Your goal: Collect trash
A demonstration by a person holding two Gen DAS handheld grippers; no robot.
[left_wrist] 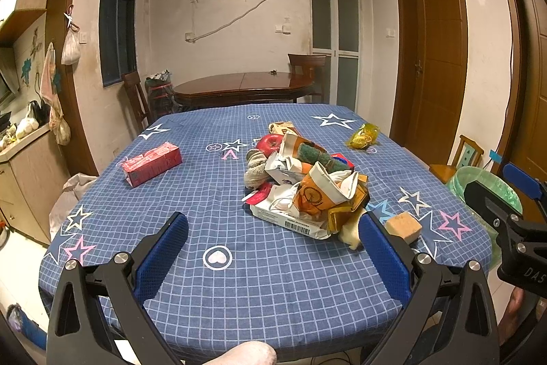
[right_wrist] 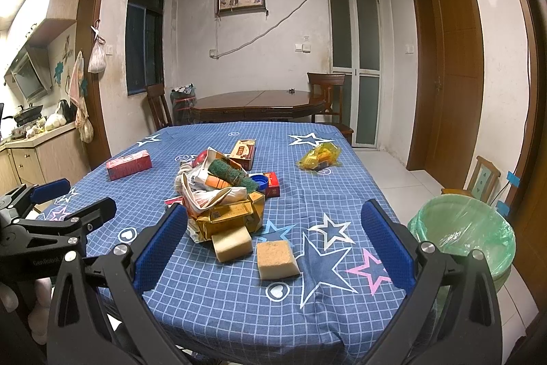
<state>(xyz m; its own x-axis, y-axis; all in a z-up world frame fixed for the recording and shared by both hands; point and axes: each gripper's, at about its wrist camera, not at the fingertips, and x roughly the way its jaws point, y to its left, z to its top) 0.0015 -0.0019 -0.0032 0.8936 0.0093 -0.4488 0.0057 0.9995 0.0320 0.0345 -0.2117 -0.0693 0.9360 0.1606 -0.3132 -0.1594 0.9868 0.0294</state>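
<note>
The trash heap (right_wrist: pixel 222 194) sits mid-table (right_wrist: pixel 239 296), just ahead of both grippers, with two sponges (right_wrist: pixel 277 259) loose nearest the right fingers (right_wrist: pixel 386 245). The bin (right_wrist: pixel 468 228) waits beyond them, off the table's edge, probably for short drops. The left gripper (left_wrist: pixel 273 255) and right gripper (right_wrist: pixel 273 255) are spread wide, holding nothing.

Readable lettering is scarce.

Right gripper (left_wrist: pixel 506 190), seen from the left wrist view: white letters "DAS" on its black body at the right edge; the rest is cut off.

Left gripper (right_wrist: pixel 73 199), seen from the right wrist view: small pale lettering "GenRobot" on its black body; what follows is hidden.

White packet (left_wrist: pixel 290 221) under the trash heap: a barcode with a line of print, too small to read.

Red carton (left_wrist: pixel 152 163): print illegible.
</note>
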